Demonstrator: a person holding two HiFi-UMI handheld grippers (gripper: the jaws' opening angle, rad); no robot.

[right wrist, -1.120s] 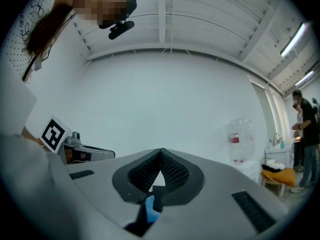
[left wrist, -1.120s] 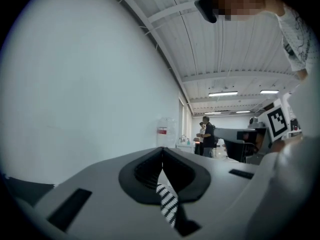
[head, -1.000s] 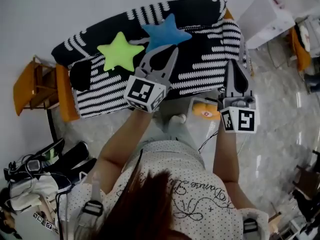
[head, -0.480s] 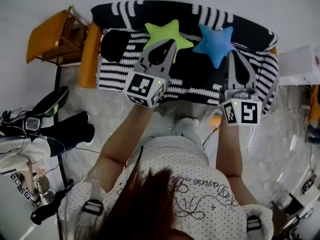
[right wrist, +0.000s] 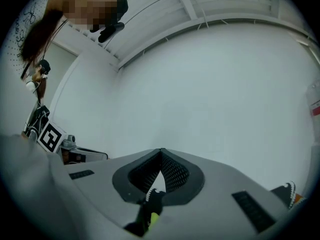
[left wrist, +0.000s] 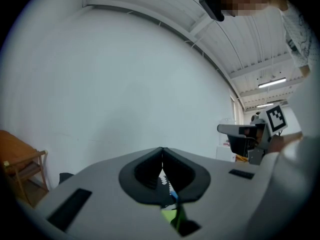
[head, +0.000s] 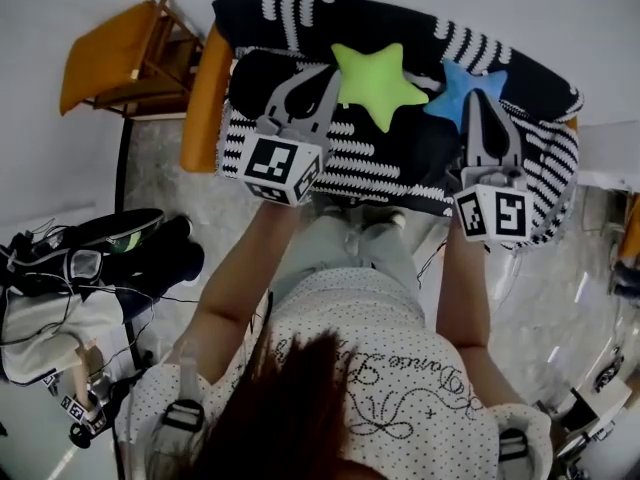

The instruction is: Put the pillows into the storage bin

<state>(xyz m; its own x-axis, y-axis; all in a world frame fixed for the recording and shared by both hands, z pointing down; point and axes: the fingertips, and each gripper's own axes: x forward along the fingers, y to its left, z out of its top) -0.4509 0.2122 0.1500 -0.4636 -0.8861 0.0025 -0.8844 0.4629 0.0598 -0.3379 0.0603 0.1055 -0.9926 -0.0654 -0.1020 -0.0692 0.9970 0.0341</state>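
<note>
A green star pillow (head: 378, 83) and a blue star pillow (head: 452, 96) lie on a black-and-white striped sofa (head: 400, 158) against the white wall. My left gripper (head: 327, 72) is held level over the seat, just left of the green star, jaws shut and empty. In the head view my right gripper (head: 477, 98) reaches across the blue star's right side, also shut with nothing in it. The left gripper view shows shut jaws (left wrist: 161, 152) against the wall, with the right gripper (left wrist: 246, 135) off to the side. The right gripper view shows its closed tips (right wrist: 161, 152). No storage bin is in view.
An orange wooden chair (head: 108, 60) stands left of the sofa, beside an orange side panel (head: 204, 103). Black bags, shoes and cables (head: 95, 263) lie on the floor at the left. The grey marbled floor (head: 570, 318) stretches to the right.
Both grippers have swung left along the sofa, staying shut. The left one went from between the stars to left of the green star. The right one came from the sofa's end to the blue star.
</note>
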